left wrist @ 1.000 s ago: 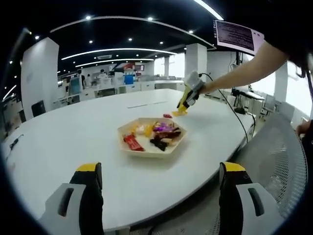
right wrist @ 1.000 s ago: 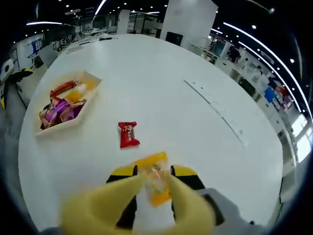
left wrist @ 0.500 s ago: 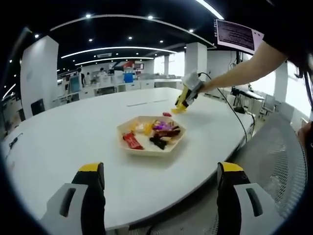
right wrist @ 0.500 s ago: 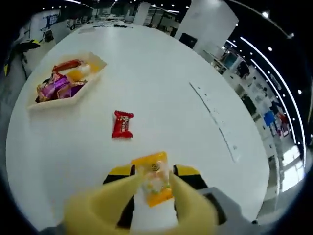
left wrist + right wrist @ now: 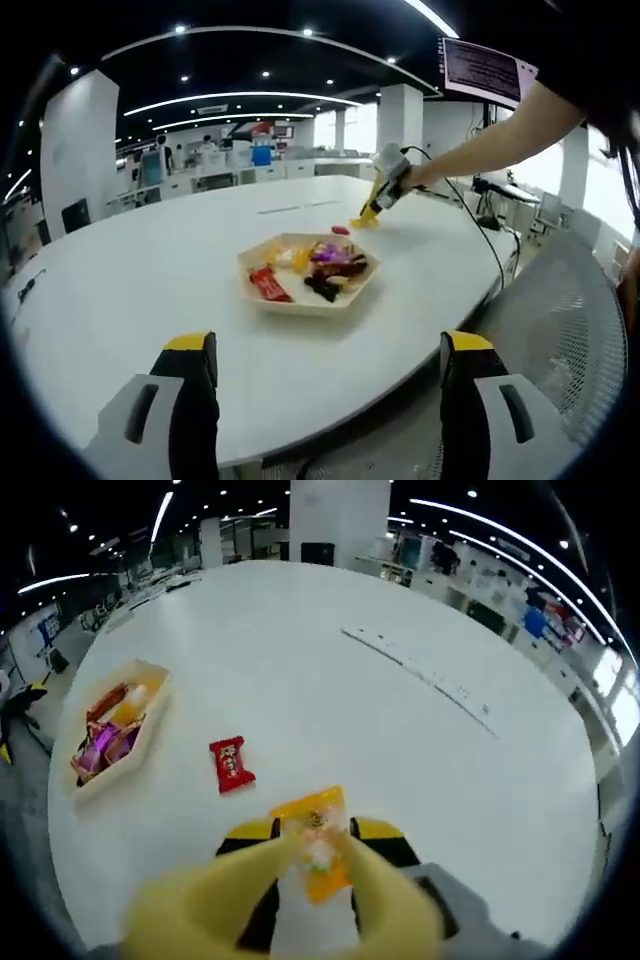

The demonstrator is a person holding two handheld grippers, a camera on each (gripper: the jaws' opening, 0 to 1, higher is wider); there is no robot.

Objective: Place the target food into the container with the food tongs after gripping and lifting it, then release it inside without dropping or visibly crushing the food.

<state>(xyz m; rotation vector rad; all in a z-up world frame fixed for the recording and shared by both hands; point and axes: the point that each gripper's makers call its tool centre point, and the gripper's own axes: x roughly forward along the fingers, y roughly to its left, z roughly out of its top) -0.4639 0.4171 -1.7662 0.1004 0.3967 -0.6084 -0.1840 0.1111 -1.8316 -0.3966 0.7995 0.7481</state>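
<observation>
Gripping an orange packet (image 5: 315,840), its print too blurred to read, yellow tongs (image 5: 300,880) sit clamped in the right gripper (image 5: 312,832); left gripper (image 5: 320,350) jaws apart, red packet (image 5: 231,763) on the tabletop (image 5: 400,730).

You have a large white desk with a rounded edge (image 5: 130,290) under everything. A pale hexagonal tray (image 5: 300,300) of wrapped snacks lies on it toward the near edge, and a small red snack packet (image 5: 231,763) lies flat on the bare top, apart from the tray.
</observation>
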